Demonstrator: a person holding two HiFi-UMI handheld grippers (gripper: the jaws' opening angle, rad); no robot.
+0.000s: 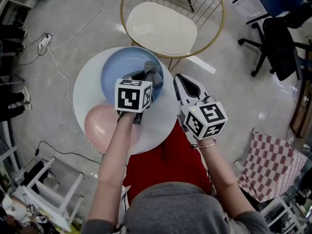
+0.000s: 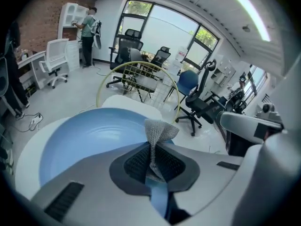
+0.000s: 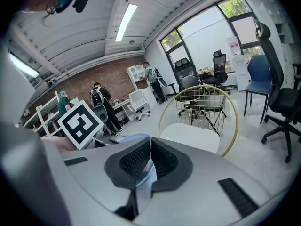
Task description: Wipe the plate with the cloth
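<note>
Left claw pinches a grey cloth over the blue plate; right claw waits closed beside it.

The left gripper (image 2: 153, 147) has its ribbed black pads clamped on a knitted grey cloth (image 2: 160, 131), which stands up past the tips in a crumpled fold. Seen from the head, that cloth (image 1: 154, 77) sits over the 3 o'clock side of the smooth, shallow, round blue plate (image 1: 122, 69); whether it touches the glaze cannot be told. The plate lies at 12 o'clock on a round white table (image 1: 163, 126), with a glossy pink plate (image 1: 100, 126) at 8 o'clock. The right gripper (image 3: 150, 142) has its jaws pressed together with nothing between them and hangs off the plate's 3 o'clock rim. A gold wire chair (image 1: 163, 28) with a cream seat stands beyond the table at 12 o'clock.
</note>
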